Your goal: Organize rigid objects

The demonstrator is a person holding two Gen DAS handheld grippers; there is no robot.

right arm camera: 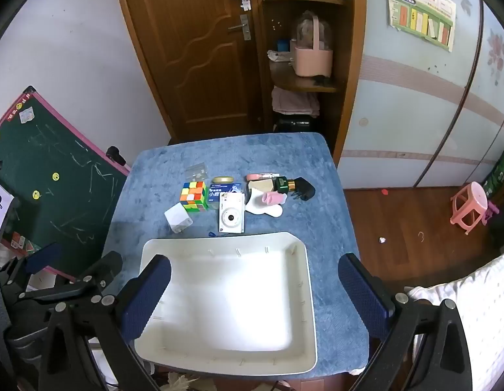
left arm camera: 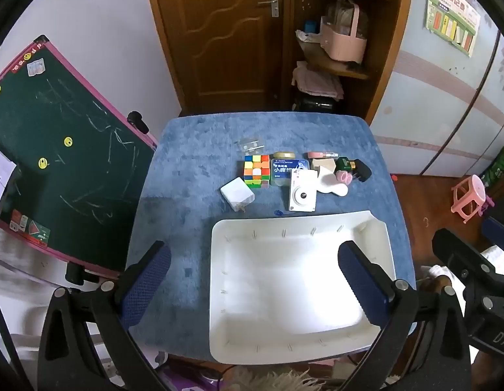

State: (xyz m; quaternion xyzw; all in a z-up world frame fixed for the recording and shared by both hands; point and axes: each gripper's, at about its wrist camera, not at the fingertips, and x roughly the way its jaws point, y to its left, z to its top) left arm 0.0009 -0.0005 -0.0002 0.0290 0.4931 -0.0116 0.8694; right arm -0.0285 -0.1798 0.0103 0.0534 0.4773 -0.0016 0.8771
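A white tray (left arm camera: pixel 219 293) lies empty on the near part of the bench (left arm camera: pixel 187 169), which is covered in blue plush cloth. Just beyond the tray's far rim the loose things sit in a cluster. A white camera (left arm camera: pixel 302 194) lies flat, lens up, nearest the tray. To its left are a colourful puzzle cube (left arm camera: pixel 257 171) and, nearer and further left, a white charger (left arm camera: pixel 237 193) with its prongs towards the tray. Behind the camera is a blue box (left arm camera: pixel 286 169) with a small gold tin (left arm camera: pixel 284 155) at its far side. To the right lie a white scoop-shaped piece (left arm camera: pixel 333 185), a pink item (left arm camera: pixel 344 177), a tan block (left arm camera: pixel 323 164), a green bottle (left arm camera: pixel 345 164) and a black plug (left arm camera: pixel 362 169), packed close together. A small clear bag (left arm camera: pixel 248 145) lies apart, further back. The left gripper (left arm camera: pixel 253 282) hangs over the tray with its blue-padded fingers (left arm camera: pixel 147 283) spread wide and nothing between them. The right gripper (right arm camera: pixel 253 293) hangs over the tray's right side, fingers (right arm camera: pixel 362 296) likewise wide apart and empty. A green chalkboard (left arm camera: pixel 56 163) leans at the left, and a wooden door (left arm camera: pixel 219 32) stands behind the bench.
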